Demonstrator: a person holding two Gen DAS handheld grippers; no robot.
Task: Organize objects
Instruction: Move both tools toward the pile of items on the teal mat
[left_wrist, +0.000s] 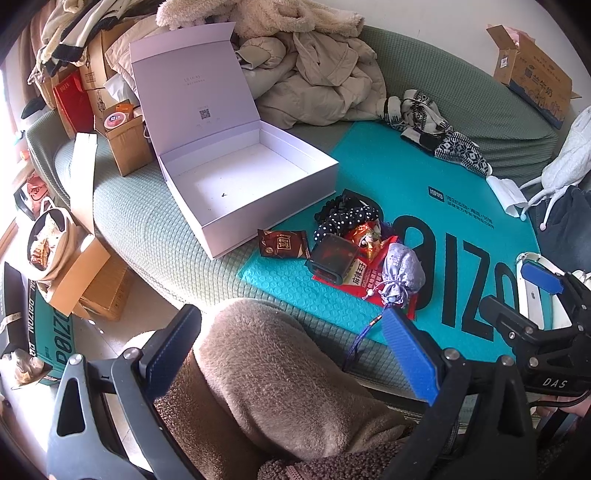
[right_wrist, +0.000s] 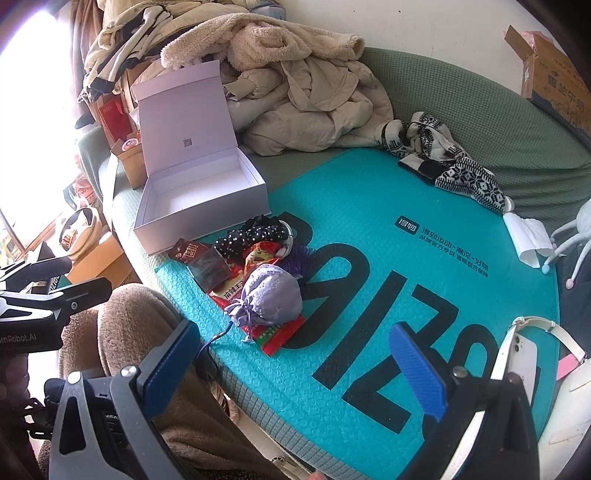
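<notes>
Blue ribbed pads line both fingers of the left gripper (left_wrist: 291, 354), which are spread wide and hold nothing; between them sits a knee covered in brown fleece (left_wrist: 280, 373), soft and nubbly. In the right wrist view the right gripper (right_wrist: 295, 365) is likewise wide apart and empty, its blue pads hanging over the near edge of a teal bubble-textured mailer (right_wrist: 424, 206) printed with large dark letters.

That mailer lies flat on a sofa under a green quilted cover (left_wrist: 140, 229). On its near left part sits a small heap of things: a lilac satin drawstring pouch (left_wrist: 400, 273), plump and rounded, resting on a flat red snack packet (left_wrist: 364, 280); a dark, boxy translucent case (left_wrist: 332, 258) touching the packet; a brown foil sachet (left_wrist: 282, 243) lying just beside the case; a crinkled red and gold wrapper (left_wrist: 369, 240); and a black scrunchie with white dots (left_wrist: 343, 218) behind them. A thin blue cord (left_wrist: 360, 339) trails from the pouch toward the sofa edge.

Just beyond the heap stands a white rigid cardboard box (left_wrist: 255, 199), square and shallow, its hinged lid (left_wrist: 192, 92) upright and its inside bare. Behind it lie beige padded coats (left_wrist: 325, 74), and to the right a black and white patterned knit (left_wrist: 443, 136). A white phone (right_wrist: 522, 362) lies near the right gripper.
</notes>
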